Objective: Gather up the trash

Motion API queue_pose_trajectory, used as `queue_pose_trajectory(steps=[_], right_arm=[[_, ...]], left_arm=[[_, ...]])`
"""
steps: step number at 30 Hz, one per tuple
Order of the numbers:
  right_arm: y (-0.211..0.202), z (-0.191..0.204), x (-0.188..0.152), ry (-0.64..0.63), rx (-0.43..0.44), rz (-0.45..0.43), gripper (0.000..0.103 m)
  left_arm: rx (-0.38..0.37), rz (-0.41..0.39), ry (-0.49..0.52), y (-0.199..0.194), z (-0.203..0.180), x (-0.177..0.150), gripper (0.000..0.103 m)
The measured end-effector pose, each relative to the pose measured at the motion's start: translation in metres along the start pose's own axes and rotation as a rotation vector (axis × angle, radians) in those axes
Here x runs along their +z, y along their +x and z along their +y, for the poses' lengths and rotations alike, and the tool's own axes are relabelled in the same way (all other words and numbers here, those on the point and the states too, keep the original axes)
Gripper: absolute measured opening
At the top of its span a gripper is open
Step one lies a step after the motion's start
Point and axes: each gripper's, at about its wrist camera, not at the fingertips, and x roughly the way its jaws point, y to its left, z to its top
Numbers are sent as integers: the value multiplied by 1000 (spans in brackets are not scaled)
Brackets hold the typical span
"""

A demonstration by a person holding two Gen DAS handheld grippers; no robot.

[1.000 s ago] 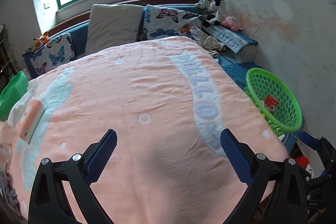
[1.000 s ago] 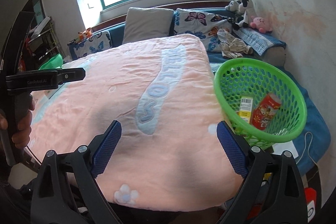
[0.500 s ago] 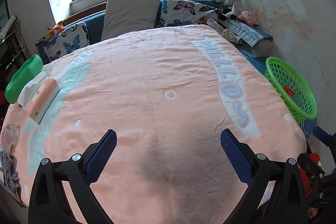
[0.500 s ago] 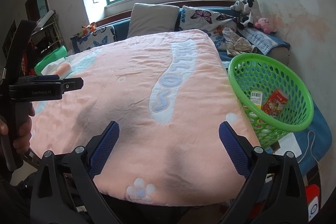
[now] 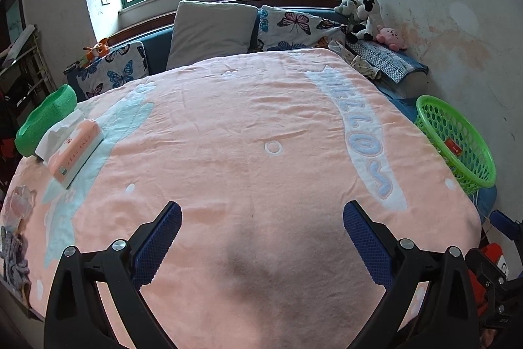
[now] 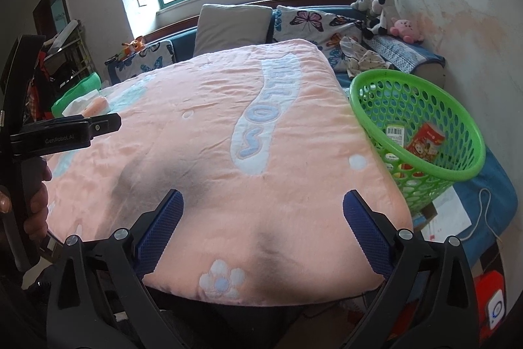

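Note:
My left gripper (image 5: 261, 208) stands open over the near end of the pink blanket (image 5: 245, 120), nothing between its blue pads. My right gripper (image 6: 263, 195) hangs over the blanket's near right corner; its jaws are opening and hold nothing. A green mesh basket (image 6: 425, 169) sits on the bed's right side, ahead and to the right of the right gripper. Inside lie a red packet (image 6: 425, 143) and a white barcoded packet (image 6: 395, 133). The left wrist view has the basket (image 5: 434, 120) at its right edge. A pale crumpled thing (image 5: 19, 201) lies at the blanket's left edge.
A pink tissue pack (image 5: 76, 154) and a green foam piece (image 5: 45, 120) lie at the blanket's left. Pillows (image 5: 212, 31) and soft toys (image 5: 369, 18) line the head end. A hand (image 6: 36, 208) grips the left gripper's handle at the right wrist view's left side. A white cable (image 6: 483, 211) runs right of the basket.
Both cameras have drawn back from the bed, so more blanket shows. In the left wrist view the basket slid toward the right edge and the tissue pack came fully into view.

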Motion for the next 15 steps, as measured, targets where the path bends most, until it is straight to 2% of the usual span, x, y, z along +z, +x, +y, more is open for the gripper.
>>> queue_pose_trajectory(steps=[15], right_arm=[[4,6,-7,-5,8,11,97]], left_arm=[[-10,-34,-41,-4,6,-7,96]])
